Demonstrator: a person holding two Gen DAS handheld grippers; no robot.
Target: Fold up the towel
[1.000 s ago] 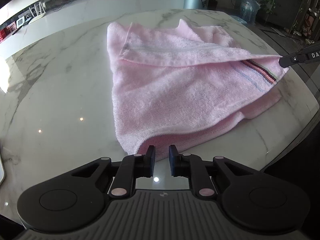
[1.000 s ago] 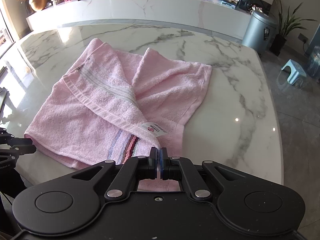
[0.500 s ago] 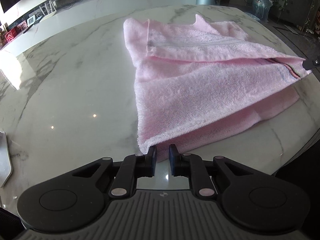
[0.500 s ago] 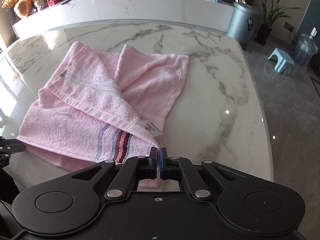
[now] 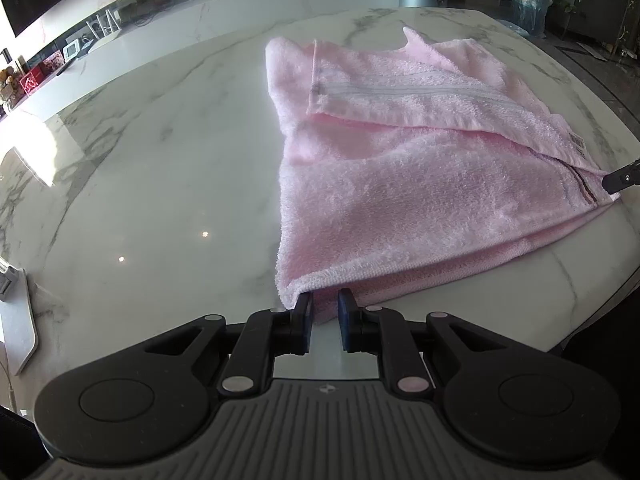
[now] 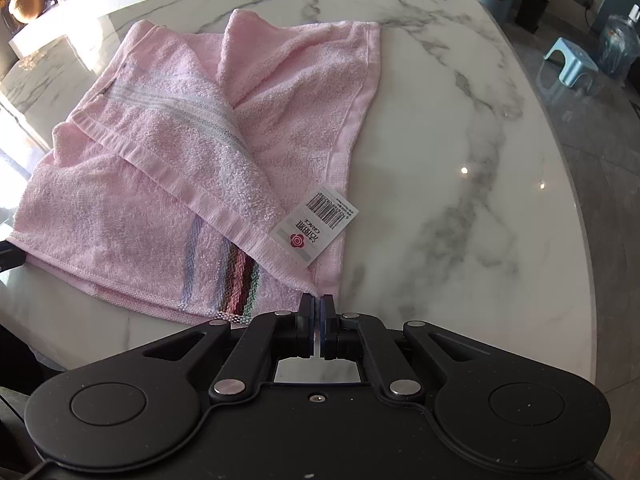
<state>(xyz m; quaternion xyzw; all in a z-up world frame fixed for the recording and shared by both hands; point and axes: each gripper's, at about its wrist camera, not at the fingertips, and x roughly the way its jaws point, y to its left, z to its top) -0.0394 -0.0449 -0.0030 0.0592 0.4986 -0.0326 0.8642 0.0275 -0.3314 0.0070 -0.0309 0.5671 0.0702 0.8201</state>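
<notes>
We work over a wide marble table (image 5: 160, 168), glossy and smooth, so cloth should slide on it with little drag. On it, toward the near edge, lies the pink towel (image 5: 420, 184), already doubled over unevenly, with one flap laid slantwise across the top and its far corner poking up. We judge the towel to be light, soft and limp terry: it will sag and drape wherever we do not support it, it cannot be pushed into shape, and thick stacked layers will resist a thin pinch. The hemmed border (image 6: 200, 200) looks firmer than the pile and gives the best hold, so we want corners and hems, not the middle of the cloth. The striped end (image 6: 236, 280) sits at the near right corner, with a paper label (image 6: 316, 226) sewn at the hem beside it; we would keep clear of that label, since it looks flimsy. Our right claw (image 6: 316, 312) is pressed together on that near right corner, the fabric running into the blue pads. Our left claw (image 5: 323, 308) stands a little parted at the near left corner, where a thick fold enters the gap; the left finger (image 5: 305, 312) touches the cloth, but we cannot tell whether both pads truly bite it.
</notes>
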